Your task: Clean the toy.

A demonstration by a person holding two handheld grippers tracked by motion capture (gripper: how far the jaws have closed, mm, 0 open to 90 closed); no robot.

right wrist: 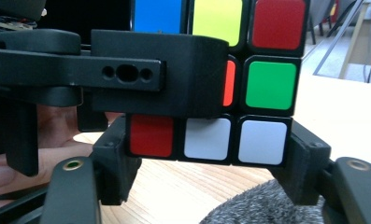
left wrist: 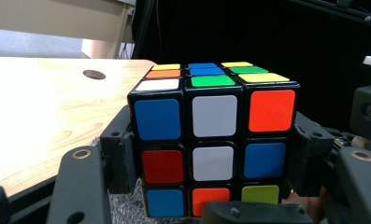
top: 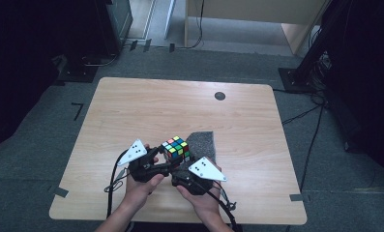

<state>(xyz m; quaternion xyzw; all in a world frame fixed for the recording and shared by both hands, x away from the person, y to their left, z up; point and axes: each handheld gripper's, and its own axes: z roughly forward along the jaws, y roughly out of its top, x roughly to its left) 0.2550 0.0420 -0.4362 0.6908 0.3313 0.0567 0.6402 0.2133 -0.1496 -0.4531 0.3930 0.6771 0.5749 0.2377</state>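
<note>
- Cube (top: pixel 176 148) held up just above worktop (top: pixel 131 106), near front edge, above/beside grey felt pad (top: pixel 202 142)
- L gripper (left wrist: pixel 211 158) fingers clenched on cube's middle layer, pads pressing both side faces; grip looks square, cube upright
- R gripper (right wrist: pixel 206 149) fingers sit either side of cube's bottom row (red/white/white), pads just beside or touching the faces – can't tell if pressing yet; no firm clamp seen
- L gripper's finger crosses in front of cube in right gripper view, just above that row
- Step in hand, prob: R takes bottom layer to twist it vs L's hold
- To do well: close R fully on one layer only, pads flat + centred on the row, not over the seam; keep L firm + still; turn about cube's own axis, layers aligned first or it jams
- Risk: R fingers clip L's finger; cube slips, drops on pad
</note>
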